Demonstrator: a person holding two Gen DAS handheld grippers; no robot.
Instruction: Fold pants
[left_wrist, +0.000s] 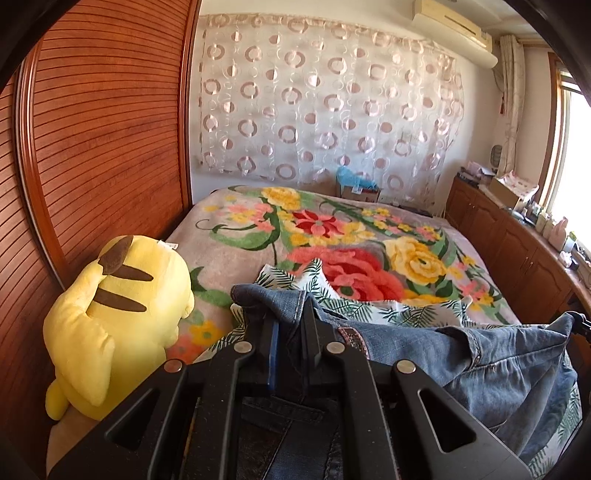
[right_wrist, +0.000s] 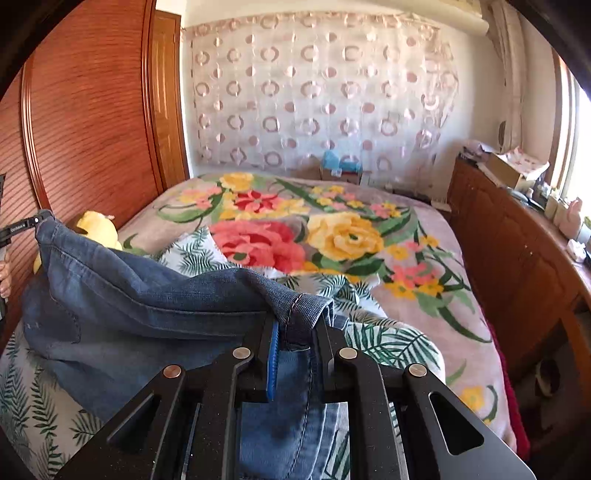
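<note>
a: beyond both sets of jaws, a bed under a flowered blanket; nearer in, a fern-print sheet just below the jaws.

b: and a yellow plush toy off to the left of the left jaws, against the wooden panel. well clear of the work.

a: between the two, the pants: blue denim, slung like a hammock from one pair of jaws to the other, sagging onto the sheet in the middle.

b: left gripper closed down tight on one denim edge, cloth bunched between the jaws and hanging over them.

a: same for the right gripper, clamped on a hemmed, stitched corner. hard to tell waistband from cuff on either side.

b: step in hand, likely: lifted by two corners, ready to lay out or fold over.

a: next move probably calls for drawing the jaws apart to take out the sag, then carrying both forward and down together. uneven height would likely skew the crease.
</note>
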